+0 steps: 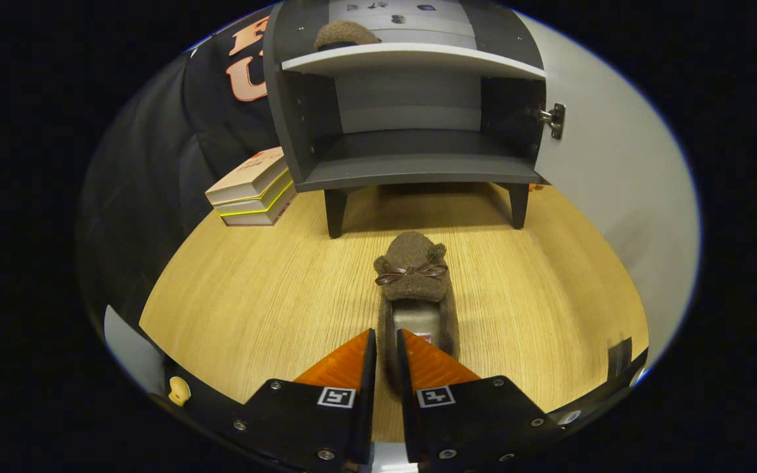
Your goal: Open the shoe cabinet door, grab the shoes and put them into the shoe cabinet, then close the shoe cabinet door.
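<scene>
The gripper (386,341) pinches the near wall of the brown slipper (413,289) on the wooden floor (253,295), before the open cabinet (411,167). That thin hold could slip, letting the fuzzy, bow-trimmed shoe sag or drop. Its mate (344,33) sits on the upper shelf.

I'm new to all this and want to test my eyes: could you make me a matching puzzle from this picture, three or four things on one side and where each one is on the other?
Things:
1. brown slipper with bow
2. second brown slipper
3. stack of books
4. cabinet door

Places:
A. on the cabinet's upper shelf
B. swung open, on a hinge
C. on the floor beside the cabinet
D. its heel side between the hand-held gripper fingers

Pairs: 1-D, 2-A, 3-C, 4-B
</scene>
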A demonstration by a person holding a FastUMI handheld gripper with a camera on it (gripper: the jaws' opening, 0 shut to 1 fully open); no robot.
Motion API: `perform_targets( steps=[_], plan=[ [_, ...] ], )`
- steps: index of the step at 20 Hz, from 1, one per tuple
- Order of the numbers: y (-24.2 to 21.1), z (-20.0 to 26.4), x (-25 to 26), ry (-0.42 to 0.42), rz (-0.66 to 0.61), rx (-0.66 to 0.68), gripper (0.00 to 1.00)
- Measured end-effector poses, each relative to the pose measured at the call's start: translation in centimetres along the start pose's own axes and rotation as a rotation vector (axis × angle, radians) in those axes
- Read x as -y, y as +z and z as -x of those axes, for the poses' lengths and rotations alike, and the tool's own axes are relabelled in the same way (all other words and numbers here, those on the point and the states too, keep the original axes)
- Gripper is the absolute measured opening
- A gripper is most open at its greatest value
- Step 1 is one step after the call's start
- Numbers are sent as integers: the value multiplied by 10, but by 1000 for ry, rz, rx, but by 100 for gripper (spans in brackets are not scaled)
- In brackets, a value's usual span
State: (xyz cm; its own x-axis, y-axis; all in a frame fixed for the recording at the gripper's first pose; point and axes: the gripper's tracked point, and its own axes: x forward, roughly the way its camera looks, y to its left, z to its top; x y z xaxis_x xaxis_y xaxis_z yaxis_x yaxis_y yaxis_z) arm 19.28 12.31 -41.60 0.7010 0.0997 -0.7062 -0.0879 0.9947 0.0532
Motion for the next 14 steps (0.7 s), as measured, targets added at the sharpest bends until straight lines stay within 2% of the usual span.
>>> perform_targets(
  steps=[8,14],
  plan=[
    [8,-72,0,13,-66,-32,20],
    [22,-95,1,4,-72,-9,17]
  ],
)
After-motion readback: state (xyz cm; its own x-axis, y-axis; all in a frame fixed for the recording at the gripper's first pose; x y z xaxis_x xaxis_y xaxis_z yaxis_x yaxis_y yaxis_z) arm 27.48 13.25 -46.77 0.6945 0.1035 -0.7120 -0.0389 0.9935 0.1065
